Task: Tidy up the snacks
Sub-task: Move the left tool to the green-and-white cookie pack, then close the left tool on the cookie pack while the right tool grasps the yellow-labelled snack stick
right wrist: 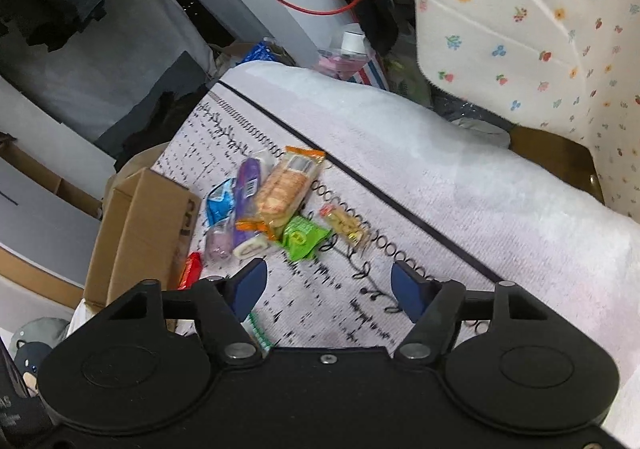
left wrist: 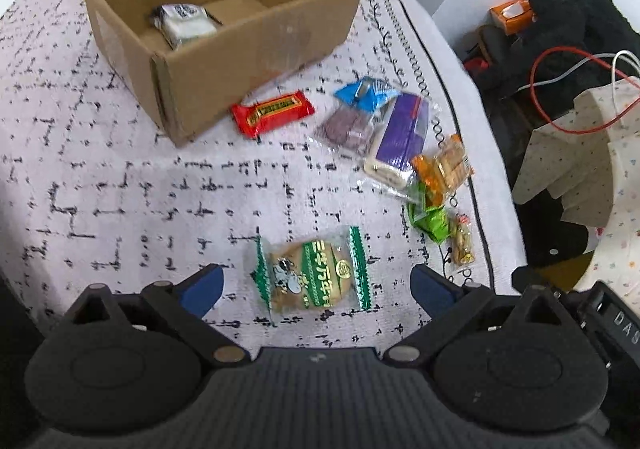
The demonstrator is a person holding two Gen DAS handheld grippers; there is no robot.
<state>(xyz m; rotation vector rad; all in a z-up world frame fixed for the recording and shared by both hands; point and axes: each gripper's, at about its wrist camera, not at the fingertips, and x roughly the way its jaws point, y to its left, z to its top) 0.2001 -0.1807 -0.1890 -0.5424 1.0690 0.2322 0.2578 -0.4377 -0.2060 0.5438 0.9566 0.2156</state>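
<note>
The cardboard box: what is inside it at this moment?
Inside the cardboard box lies one white snack packet with a dark end, near its left wall. The floor beside it looks bare; the near wall hides the front strip of the floor.

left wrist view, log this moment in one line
left gripper: open, around green cookie pack | right gripper: open, empty | box: one snack
</note>
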